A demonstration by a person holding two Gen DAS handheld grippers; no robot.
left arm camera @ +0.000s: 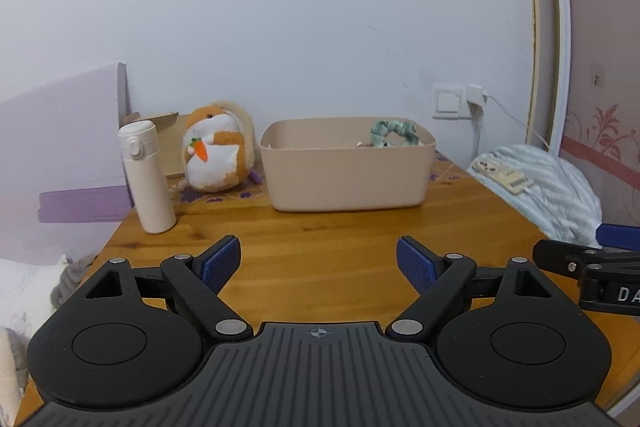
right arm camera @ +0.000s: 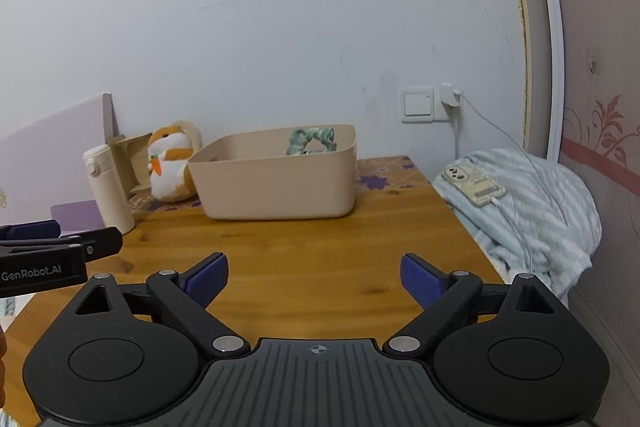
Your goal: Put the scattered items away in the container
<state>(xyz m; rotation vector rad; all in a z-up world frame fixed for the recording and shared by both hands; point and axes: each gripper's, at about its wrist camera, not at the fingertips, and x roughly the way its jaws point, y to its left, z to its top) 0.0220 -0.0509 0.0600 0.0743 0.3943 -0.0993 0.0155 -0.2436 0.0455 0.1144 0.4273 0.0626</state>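
Observation:
A beige plastic container [left arm camera: 348, 179] [right arm camera: 276, 187] stands at the back of the wooden table [left arm camera: 320, 235] [right arm camera: 312, 239]. A green scrunchie [left arm camera: 394, 133] [right arm camera: 312, 141] leans against its inner far wall, and small items beside it are too hidden to name. My left gripper [left arm camera: 319, 263] hangs over the near part of the table, open, with nothing between its blue pads. My right gripper [right arm camera: 314, 279] is beside it on the right, also open and holding nothing. Both point toward the container from a distance.
A white flask [left arm camera: 146, 179] [right arm camera: 108, 187] stands upright at the back left, next to a plush hamster [left arm camera: 218, 155] [right arm camera: 170, 167] and an open cardboard box [right arm camera: 132, 155]. Right of the table lies striped bedding [right arm camera: 532, 219] with a phone [right arm camera: 476, 185] on a charging cable.

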